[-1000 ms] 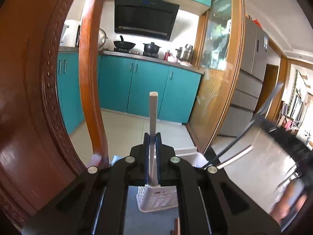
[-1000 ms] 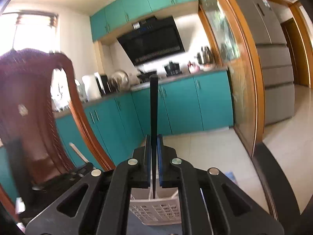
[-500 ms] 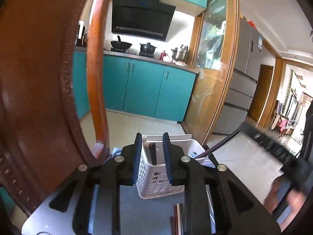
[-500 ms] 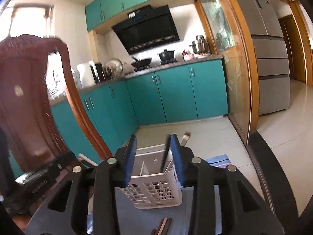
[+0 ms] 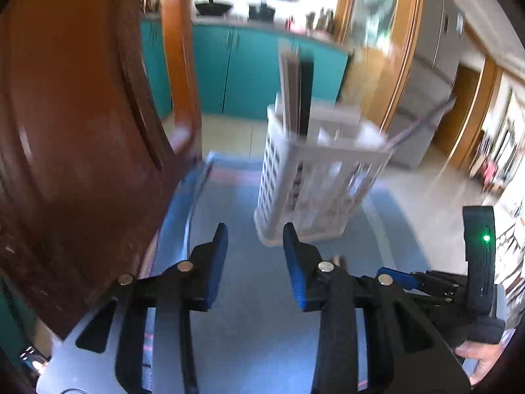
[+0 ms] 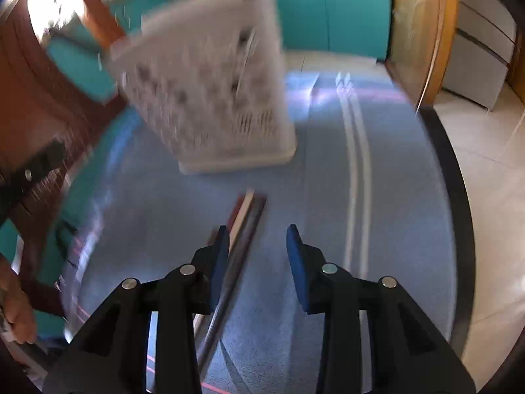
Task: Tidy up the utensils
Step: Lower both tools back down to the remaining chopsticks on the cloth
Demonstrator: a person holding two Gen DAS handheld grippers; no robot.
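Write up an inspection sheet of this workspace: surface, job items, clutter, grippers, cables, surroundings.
Surface: blue mat with pale stripes.
Job's things: white slotted basket upright on the mat, a pale stick and a dark one standing in it; more chopsticks lying flat in front of it.
Clutter: nothing seen.
Grippers: left gripper opening, nothing between its jaws; right gripper open, empty, just right of the lying chopsticks.
Cables: nothing seen.
Surroundings: wooden chair, teal cabinets, fridge.
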